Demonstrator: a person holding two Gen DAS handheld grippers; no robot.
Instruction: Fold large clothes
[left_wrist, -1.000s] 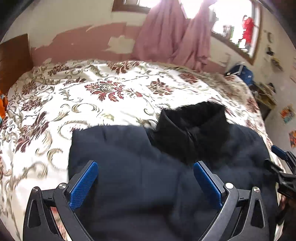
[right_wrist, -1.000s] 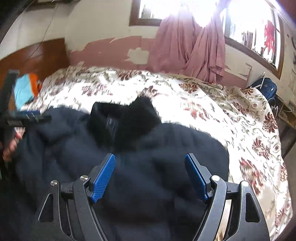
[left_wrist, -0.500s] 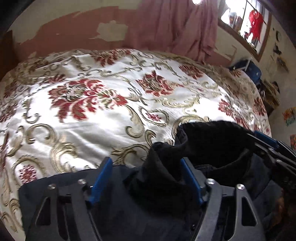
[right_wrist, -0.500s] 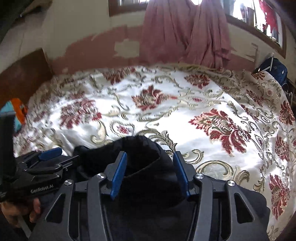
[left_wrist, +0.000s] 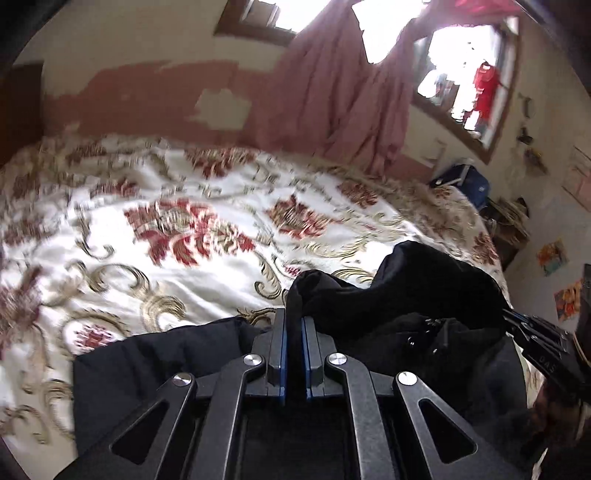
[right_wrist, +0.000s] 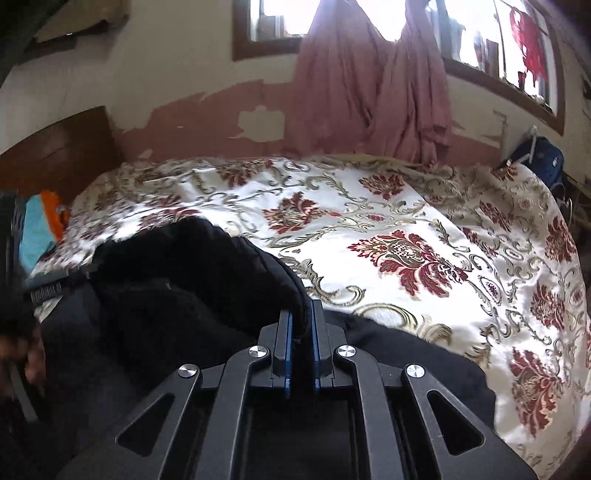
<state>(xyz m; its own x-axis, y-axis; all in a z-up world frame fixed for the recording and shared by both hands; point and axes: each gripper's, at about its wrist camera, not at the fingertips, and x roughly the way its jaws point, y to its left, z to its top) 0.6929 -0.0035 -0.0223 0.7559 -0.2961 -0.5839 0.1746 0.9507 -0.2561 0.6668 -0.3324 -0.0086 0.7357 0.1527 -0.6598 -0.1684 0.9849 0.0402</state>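
1. The dark jacket (left_wrist: 424, 295) lies on the bed, bunched just ahead of both grippers, its collar edge lifted in a fold between them.
2. The left gripper (left_wrist: 293, 325) has its blue pads pressed nearly together, pinching a thin ridge of the jacket's collar.
3. The right gripper (right_wrist: 301, 328) is likewise clamped on the collar's rim, directly in front of its fingertips.
4. In the left view, the other tool at far right carries pale letters, partly readable as "DAS"; in the right view, a label at far left is too blurred to read.
5. The floral bedspread (right_wrist: 424, 240) stretches ahead of both grippers.
6. Only the right view shows the wooden headboard (right_wrist: 55, 147) and an orange and blue cloth (right_wrist: 40, 221) to its left; both show the pink curtain (left_wrist: 343, 92) ahead.
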